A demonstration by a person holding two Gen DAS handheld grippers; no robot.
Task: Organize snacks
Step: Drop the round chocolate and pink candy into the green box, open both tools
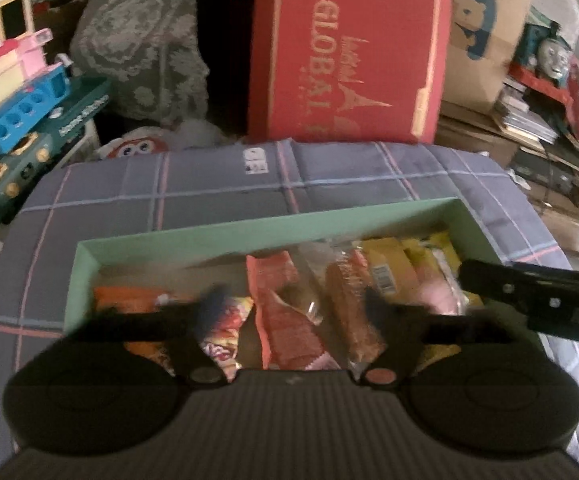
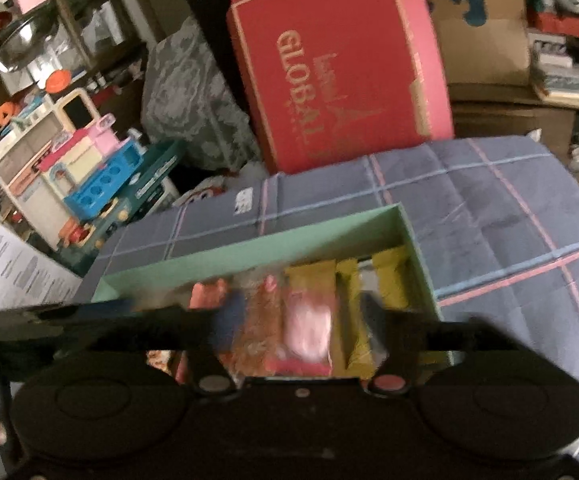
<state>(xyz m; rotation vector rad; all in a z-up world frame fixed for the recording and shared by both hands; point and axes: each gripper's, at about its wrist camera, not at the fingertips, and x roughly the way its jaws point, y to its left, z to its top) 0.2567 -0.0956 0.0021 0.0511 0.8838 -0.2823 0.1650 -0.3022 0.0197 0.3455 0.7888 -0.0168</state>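
Filling the green box [image 1: 193, 236], wrapped snacks [image 1: 289, 320] lie side by side

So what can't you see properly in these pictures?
- Left wrist view: the left gripper blurs and covers the near snacks in the green box.
- Right wrist view: the right gripper is smeared; wrapper names unreadable.
- Red box: lettering cut off by the checked cloth.

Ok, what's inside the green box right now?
The green box holds wrapped snacks in a row: orange packets at the left end, red-orange wrappers mid-box, yellow ones towards the right end. The gripper bodies cover its near side.
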